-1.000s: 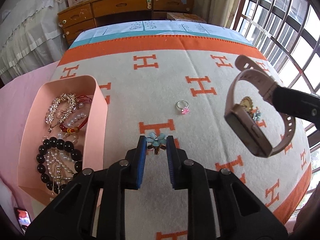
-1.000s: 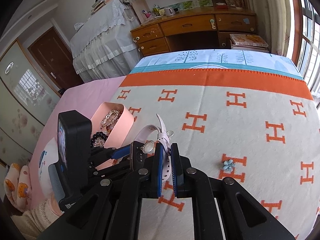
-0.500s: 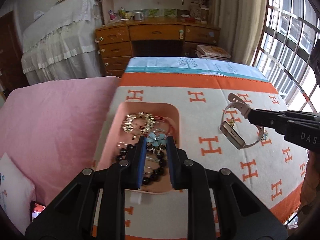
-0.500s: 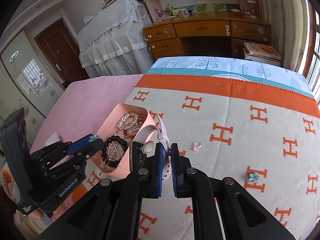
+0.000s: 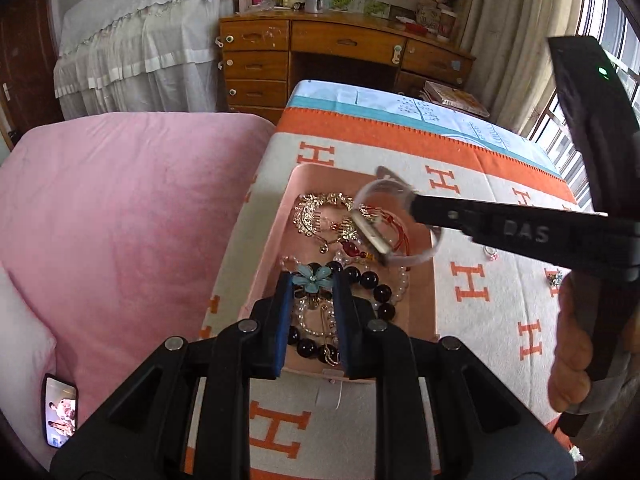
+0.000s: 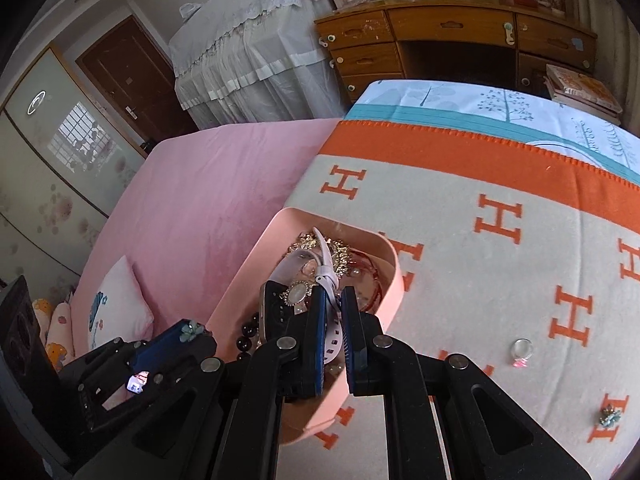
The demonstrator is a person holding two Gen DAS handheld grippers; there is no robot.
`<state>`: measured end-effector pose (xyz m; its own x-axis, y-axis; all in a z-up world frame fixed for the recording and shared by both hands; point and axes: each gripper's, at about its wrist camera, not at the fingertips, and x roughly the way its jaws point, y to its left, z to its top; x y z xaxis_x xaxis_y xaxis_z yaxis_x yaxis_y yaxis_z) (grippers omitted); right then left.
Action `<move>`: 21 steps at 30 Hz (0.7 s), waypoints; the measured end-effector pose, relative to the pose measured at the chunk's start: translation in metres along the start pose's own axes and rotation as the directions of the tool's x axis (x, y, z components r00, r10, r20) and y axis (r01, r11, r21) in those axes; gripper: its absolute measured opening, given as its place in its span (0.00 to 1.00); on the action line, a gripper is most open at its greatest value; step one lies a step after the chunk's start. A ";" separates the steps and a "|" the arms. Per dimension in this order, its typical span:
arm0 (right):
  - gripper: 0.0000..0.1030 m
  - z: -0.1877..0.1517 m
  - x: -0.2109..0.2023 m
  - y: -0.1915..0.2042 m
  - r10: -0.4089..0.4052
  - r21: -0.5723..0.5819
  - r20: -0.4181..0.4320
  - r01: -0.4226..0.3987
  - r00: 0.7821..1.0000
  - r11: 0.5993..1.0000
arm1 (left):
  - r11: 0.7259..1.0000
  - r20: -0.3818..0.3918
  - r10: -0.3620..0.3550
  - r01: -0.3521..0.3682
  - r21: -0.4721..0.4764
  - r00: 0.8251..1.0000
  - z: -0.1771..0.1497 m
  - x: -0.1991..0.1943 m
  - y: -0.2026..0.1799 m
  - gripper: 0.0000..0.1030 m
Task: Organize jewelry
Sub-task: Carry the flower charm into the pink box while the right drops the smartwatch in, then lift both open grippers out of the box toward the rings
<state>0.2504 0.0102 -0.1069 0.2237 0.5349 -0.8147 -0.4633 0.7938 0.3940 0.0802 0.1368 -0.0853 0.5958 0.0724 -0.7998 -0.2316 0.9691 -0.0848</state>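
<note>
In pink tray (image 5: 260, 272): beads (image 5: 368, 280), bracelets (image 5: 320, 216).

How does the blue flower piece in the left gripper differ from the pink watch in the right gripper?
The blue flower piece is small and petal-shaped; the pink watch is a much larger looped strap with a case. The left gripper pinches the flower over the pink box's near end; the right gripper clamps the watch's strap farther in. Both hang above the box, unreleased.

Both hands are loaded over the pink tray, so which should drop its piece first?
Probably left: its gripper holds the small blue flower above the pink tray; the right gripper's watch hangs higher and swings.
</note>
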 end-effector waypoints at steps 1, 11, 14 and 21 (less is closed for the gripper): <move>0.08 0.001 0.006 0.002 0.001 0.002 -0.009 -0.001 1.000 1.000 | 1.000 -0.006 -0.005 0.005 0.000 1.000 0.000 0.004 0.000 0.17; 0.17 0.003 0.047 0.011 0.013 0.005 -0.072 -0.013 0.997 1.000 | 0.999 -0.054 -0.034 0.032 -0.033 0.998 0.001 0.033 -0.004 0.17; 0.26 0.001 0.038 0.007 0.021 0.014 -0.041 -0.021 0.999 1.000 | 0.997 -0.065 -0.055 0.052 -0.049 0.996 0.001 0.034 0.000 0.22; 0.29 -0.016 -0.012 -0.012 0.063 0.065 0.053 -0.066 0.997 0.996 | 0.996 -0.045 -0.058 0.055 -0.063 0.997 -0.004 0.027 0.001 0.47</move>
<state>0.2395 -0.0106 -0.1089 0.2396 0.5986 -0.7644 -0.4207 0.7736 0.4739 0.0928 0.1383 -0.1093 0.5729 0.0058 -0.8196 -0.2468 0.9548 -0.1658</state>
